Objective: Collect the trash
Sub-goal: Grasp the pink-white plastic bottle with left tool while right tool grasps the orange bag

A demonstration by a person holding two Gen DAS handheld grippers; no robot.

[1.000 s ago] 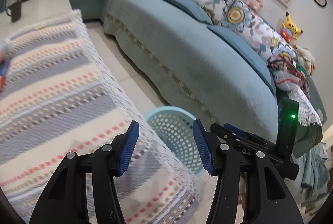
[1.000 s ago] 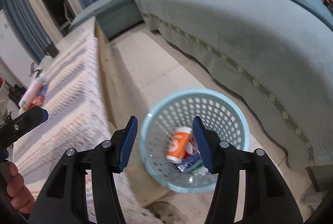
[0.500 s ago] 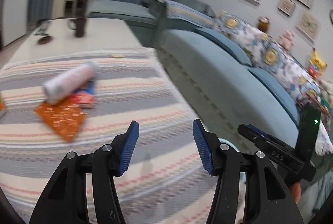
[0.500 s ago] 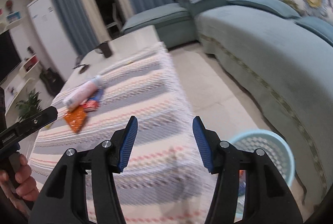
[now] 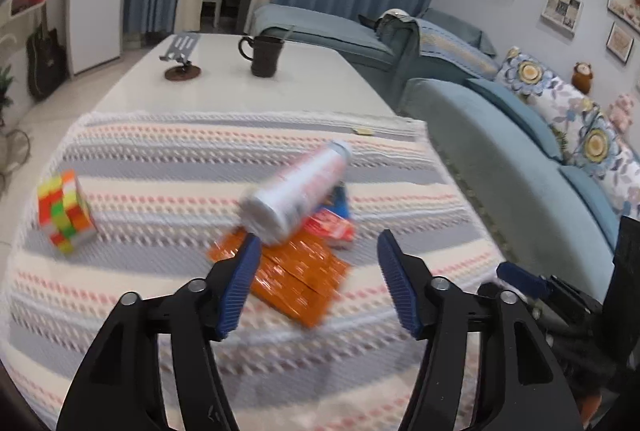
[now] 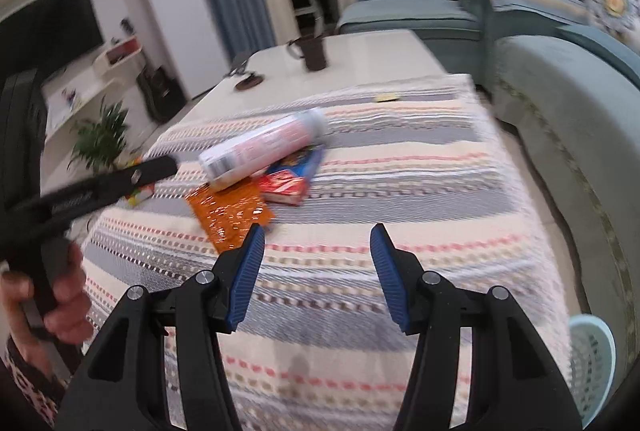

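A striped cloth [image 5: 160, 159] was spread over the near part of the surface [image 5: 304, 79], and the trash was gathered in 1 small pile on it. A white-and-pink cylindrical container [image 5: 296, 187] lay on its side, tilted across the pile, resting over a red packet [image 5: 330, 227] and a blue wrapper [image 5: 340, 197]. An orange foil wrapper [image 5: 298, 277] lay flat just in front of them, its far edge tucked under the container. A multicoloured cube puzzle [image 5: 64, 217] stood well apart at the left of the cloth. On the bare far part of the surface a dark mug [image 5: 264, 55] and a small stand [image 5: 182, 57] were seen.

The left gripper [image 5: 316, 283] was held above the orange wrapper; its fingers [image 5: 240, 285] had just been opening and were spread wide, with nothing gripped between them. The right gripper [image 6: 316, 275] was held over bare cloth nearer the edge, its fingers [image 6: 246, 277] parted about halfway and empty. In the right wrist view the left gripper was seen blurred at the left, grasped by a hand [image 6: 44, 305]. A pale blue basket [image 6: 592, 363] stood on the floor beside the surface, at the lower right, next to the teal sofa [image 5: 516, 167]. Both views were blurred.
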